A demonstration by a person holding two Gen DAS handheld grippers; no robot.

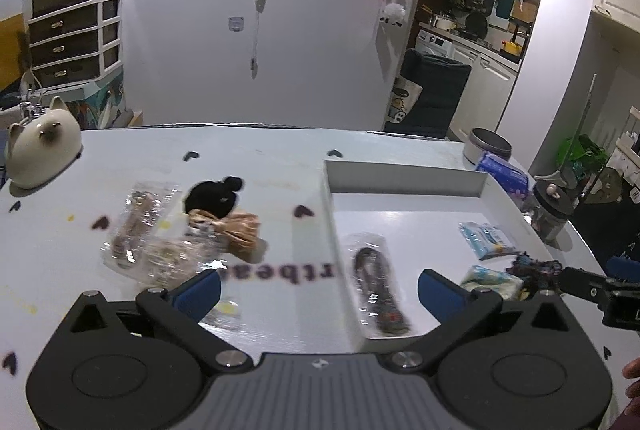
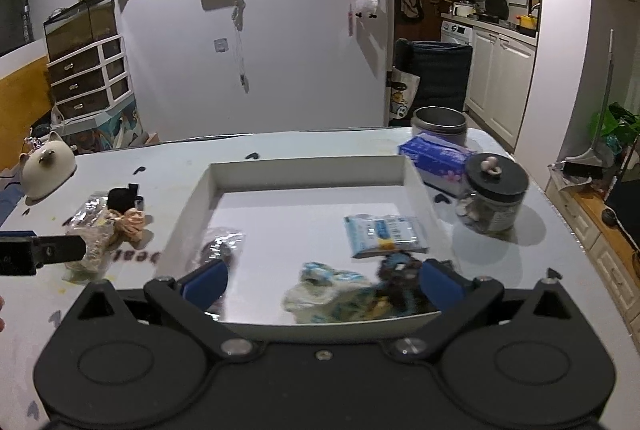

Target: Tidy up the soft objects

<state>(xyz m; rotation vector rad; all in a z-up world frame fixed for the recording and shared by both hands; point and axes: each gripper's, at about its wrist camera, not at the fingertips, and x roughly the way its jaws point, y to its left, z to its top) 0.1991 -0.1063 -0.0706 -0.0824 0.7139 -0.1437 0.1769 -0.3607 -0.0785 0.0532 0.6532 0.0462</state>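
Two scrunchies (image 1: 224, 218) beyond left hand-held gripper (image 1: 320, 288).

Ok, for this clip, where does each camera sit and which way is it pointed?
Left wrist: on the left gripper, over the table's left part, facing the far wall; open blue fingers frame the tray's left wall; the right gripper pokes in at right.
Right wrist: on the right gripper, over the tray's near edge, facing the same wall; open fingers show, the left gripper at left.
Shared: tray, cat figurine, scrunchies, blue packet.
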